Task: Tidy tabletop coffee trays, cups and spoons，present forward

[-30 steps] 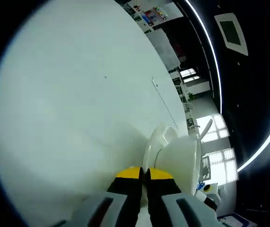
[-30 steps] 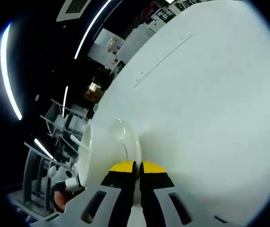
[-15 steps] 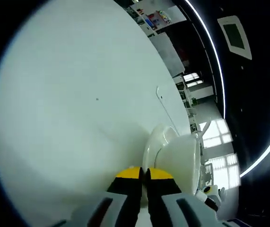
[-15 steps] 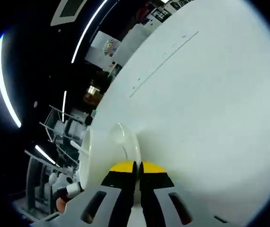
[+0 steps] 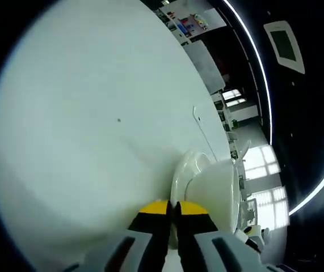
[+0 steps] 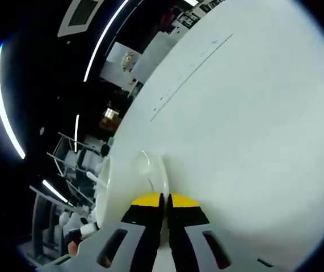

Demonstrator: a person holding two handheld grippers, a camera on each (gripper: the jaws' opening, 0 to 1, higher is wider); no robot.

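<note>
A white saucer [image 5: 180, 173] stands edge-on in the left gripper view, with a white cup [image 5: 215, 192] resting against its right face. My left gripper [image 5: 173, 207], yellow-tipped, is shut on the saucer's rim. In the right gripper view the saucer [image 6: 153, 173] rises just left of the jaws, and the cup [image 6: 106, 195] lies beyond it on the left. My right gripper [image 6: 165, 200] is likewise shut on the saucer's rim. A thin pale handle [image 5: 244, 152], perhaps a spoon, pokes out past the cup.
The white tabletop [image 5: 93, 124] spreads wide behind the saucer, with a thin seam line [image 6: 190, 71] across it. Beyond the table's edge are a dark room with ceiling light strips [image 6: 8, 102], shelving [image 6: 65, 164] and bright windows [image 5: 264, 198].
Both views have drifted slightly with the hands, so the background sits a little differently. Both grippers stay shut on the saucer's rim, and the cup keeps its place.
</note>
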